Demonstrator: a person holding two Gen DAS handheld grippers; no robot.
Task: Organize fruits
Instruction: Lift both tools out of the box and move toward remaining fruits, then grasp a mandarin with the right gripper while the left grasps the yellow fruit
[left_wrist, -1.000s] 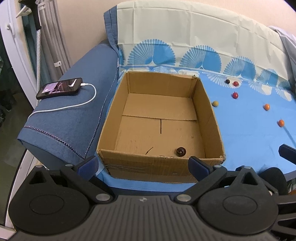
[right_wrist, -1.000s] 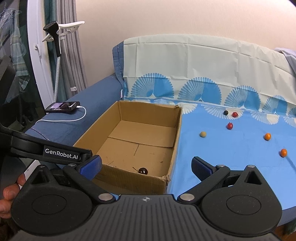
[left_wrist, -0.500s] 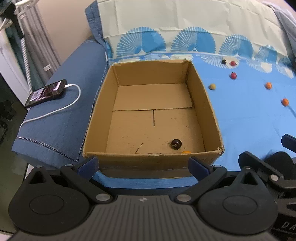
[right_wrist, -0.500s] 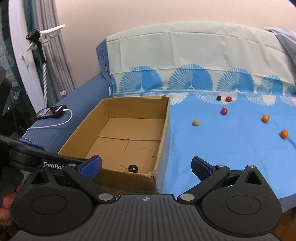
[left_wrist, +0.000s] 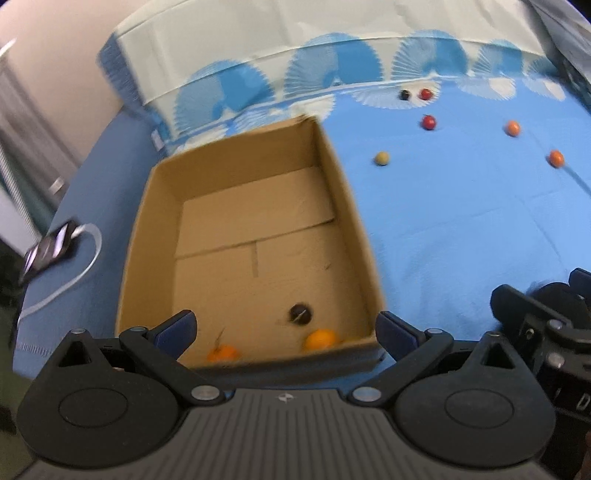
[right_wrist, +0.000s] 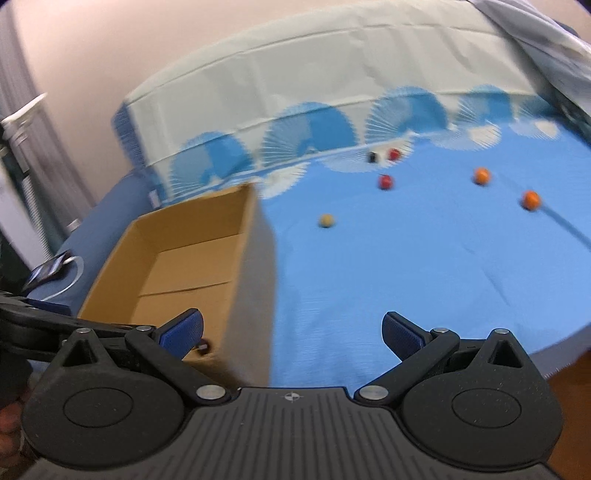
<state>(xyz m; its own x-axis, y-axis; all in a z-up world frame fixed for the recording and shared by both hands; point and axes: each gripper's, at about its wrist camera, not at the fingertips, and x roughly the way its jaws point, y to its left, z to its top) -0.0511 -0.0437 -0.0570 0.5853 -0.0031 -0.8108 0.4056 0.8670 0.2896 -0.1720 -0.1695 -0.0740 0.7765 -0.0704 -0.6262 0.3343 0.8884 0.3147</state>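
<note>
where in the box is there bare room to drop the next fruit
The cardboard box floor is bare across its far half and left side. The near edge is crowded: a dark fruit and two orange fruits lie there.

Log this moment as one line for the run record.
left gripper: open | right gripper: open | cardboard box: three fruits | blue cloth: six fruits

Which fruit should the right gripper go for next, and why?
Probably the beige fruit: it lies nearest the cardboard box on the blue cloth, with nothing around it. The right gripper is open and empty, so reaching forward to it seems the shortest move.
</note>
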